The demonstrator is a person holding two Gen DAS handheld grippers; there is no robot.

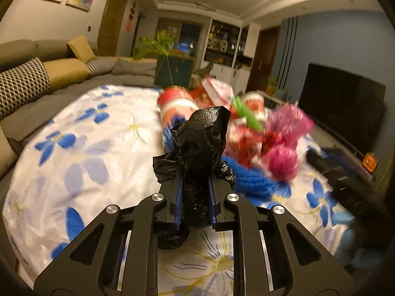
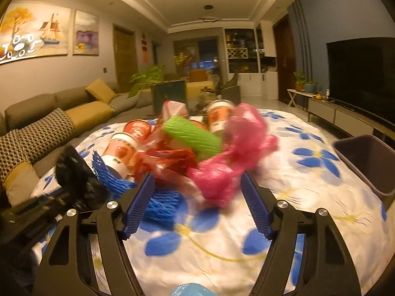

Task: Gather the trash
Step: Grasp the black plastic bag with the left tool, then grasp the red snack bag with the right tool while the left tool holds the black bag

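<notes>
Setting: home living room, evening-type warm light. Evidence: long grey-brown sectional sofa point(image 2: 49, 108) with mustard and houndstooth cushions along left wall; three framed canvas paintings point(image 2: 37, 34) above it; large black flat-screen television point(image 2: 363, 74) on low grey media console point(image 2: 345, 118) against blue wall; leafy green potted houseplant point(image 2: 145, 79); white built-in display cabinet point(image 2: 244, 59) at far end.

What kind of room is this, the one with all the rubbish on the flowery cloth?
Most likely a home living room. There is a long sofa with cushions along one wall, a big dark television on a low cabinet opposite, and framed paintings hanging above the sofa.
</notes>
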